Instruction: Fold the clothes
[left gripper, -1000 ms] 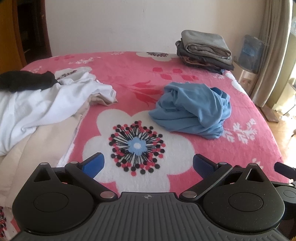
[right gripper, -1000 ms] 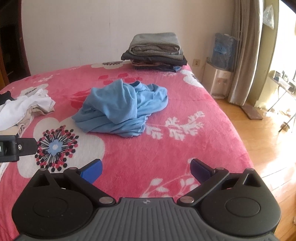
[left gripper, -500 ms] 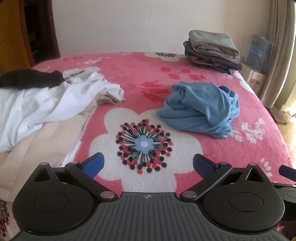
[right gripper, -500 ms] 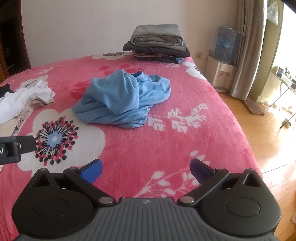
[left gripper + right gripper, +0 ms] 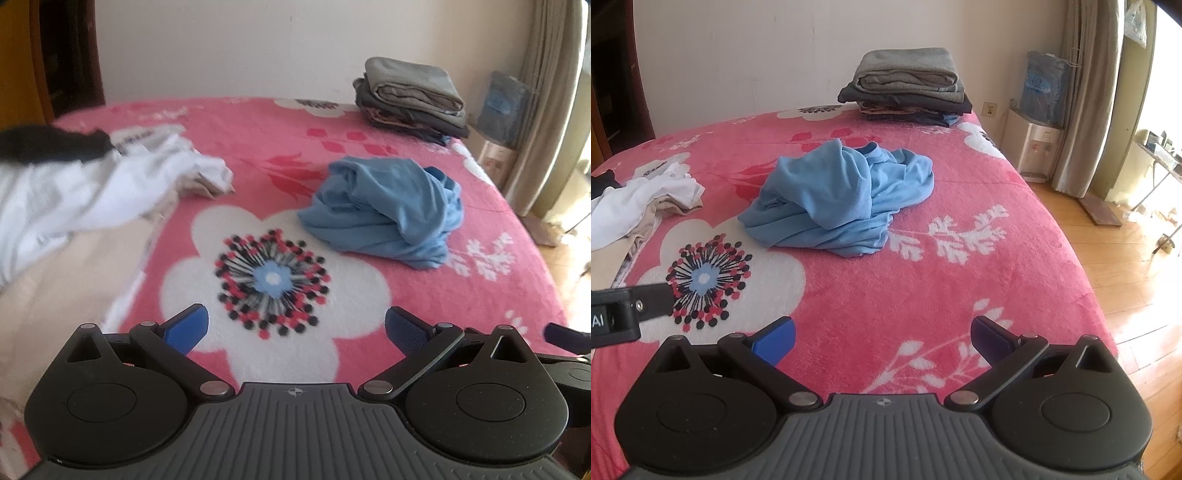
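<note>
A crumpled light-blue shirt [image 5: 391, 214] [image 5: 838, 199] lies in a heap near the middle of the pink flowered bed [image 5: 258, 122] [image 5: 960, 280]. My left gripper [image 5: 295, 328] hovers open over the big white flower print, short of the shirt and to its left. My right gripper [image 5: 882, 338] is open too, low over the bedspread, with the shirt ahead and slightly left. Neither holds anything. A pile of unfolded white and beige clothes [image 5: 92, 192] [image 5: 646, 203] lies at the left, a black garment [image 5: 48, 144] behind it.
A stack of folded grey and dark clothes [image 5: 410, 99] [image 5: 908, 85] sits at the bed's far right corner by the wall. Past the bed's right edge are wooden floor [image 5: 1126, 280], a water dispenser [image 5: 1038, 147] and a curtain [image 5: 1086, 92]. The left gripper's body [image 5: 624, 314] shows at the right wrist view's left edge.
Both grippers have drifted forward and slightly right toward the blue shirt, which now looks a little nearer. The jaws stay open. The clothes have not moved.
</note>
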Motion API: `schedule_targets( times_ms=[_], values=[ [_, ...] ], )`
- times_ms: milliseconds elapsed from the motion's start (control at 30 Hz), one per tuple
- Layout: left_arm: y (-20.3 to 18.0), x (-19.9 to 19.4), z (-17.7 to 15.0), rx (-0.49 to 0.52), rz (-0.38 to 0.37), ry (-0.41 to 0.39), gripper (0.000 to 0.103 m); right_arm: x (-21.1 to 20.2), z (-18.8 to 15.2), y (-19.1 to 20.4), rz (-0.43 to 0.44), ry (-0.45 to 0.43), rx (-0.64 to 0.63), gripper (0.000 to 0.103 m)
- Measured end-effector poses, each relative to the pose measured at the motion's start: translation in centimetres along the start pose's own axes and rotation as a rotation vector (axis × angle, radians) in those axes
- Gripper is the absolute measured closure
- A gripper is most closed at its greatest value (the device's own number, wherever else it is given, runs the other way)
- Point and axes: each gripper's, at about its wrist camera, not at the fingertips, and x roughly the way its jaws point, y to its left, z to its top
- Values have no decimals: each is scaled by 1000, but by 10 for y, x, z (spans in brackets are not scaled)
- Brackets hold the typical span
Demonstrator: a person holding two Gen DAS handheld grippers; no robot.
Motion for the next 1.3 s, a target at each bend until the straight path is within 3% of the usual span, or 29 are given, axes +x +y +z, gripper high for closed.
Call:
schedule_targets(
  times_ms=[333,567,733,867,967,1300],
  values=[
    [-1,1,1,13,2,3,0,1,-1,1,-5,2,-4,0],
    [-10,-6,2,32,-61,-17,0,0,-1,0,-4,0,-5,0],
    [-11,-9,2,36,-45,-49,0,0,-1,0,-5,-1,-3,0],
    [-7,-9,5,19,15,-57,0,0,0,1,-4,-2,-4,0],
    [-1,-5,5,-10,51,-40,0,0,0,1,-5,-2,-7,0],
    [6,1,2,-39,70,14,0,0,-1,5,-10,6,-18,0]
  ],
)
